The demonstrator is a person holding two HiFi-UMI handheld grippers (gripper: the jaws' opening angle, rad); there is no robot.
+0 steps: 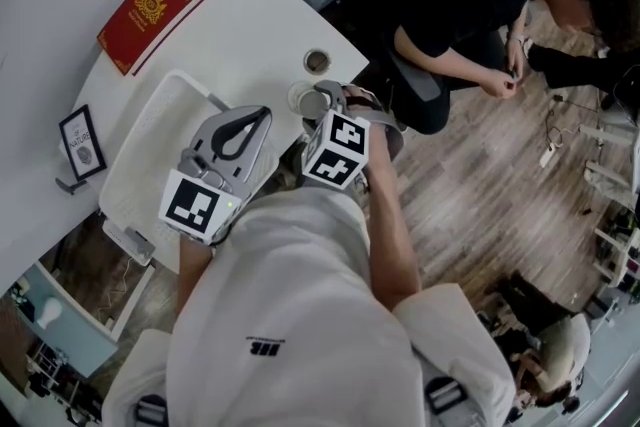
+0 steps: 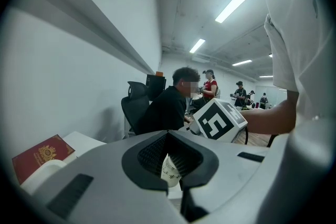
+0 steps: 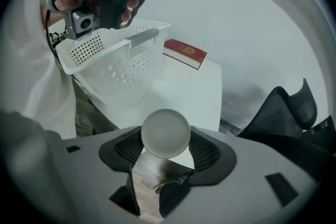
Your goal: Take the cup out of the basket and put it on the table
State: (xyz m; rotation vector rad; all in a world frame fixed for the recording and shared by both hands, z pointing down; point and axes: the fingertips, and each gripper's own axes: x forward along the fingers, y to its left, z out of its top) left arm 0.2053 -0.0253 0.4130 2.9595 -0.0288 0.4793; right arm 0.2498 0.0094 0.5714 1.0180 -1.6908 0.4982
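Note:
My right gripper (image 1: 318, 105) is shut on a white paper cup (image 1: 310, 100), held just off the table's near right edge. In the right gripper view the cup's round bottom (image 3: 165, 132) fills the gap between the jaws of that gripper (image 3: 165, 136). The white perforated basket (image 1: 150, 150) stands on the white table (image 1: 250, 25), to the left of the cup; it also shows in the right gripper view (image 3: 118, 63). My left gripper (image 1: 258, 117) hovers over the basket's right rim, shut and empty. Through its jaw opening (image 2: 176, 176) I see the held cup (image 2: 170, 170).
A second small cup (image 1: 317, 62) stands on the table just beyond the held one. A red book (image 1: 150, 15) lies at the far left, and a small framed card (image 1: 80, 143) stands left of the basket. A seated person in black (image 1: 450, 5) is close to the table's right end.

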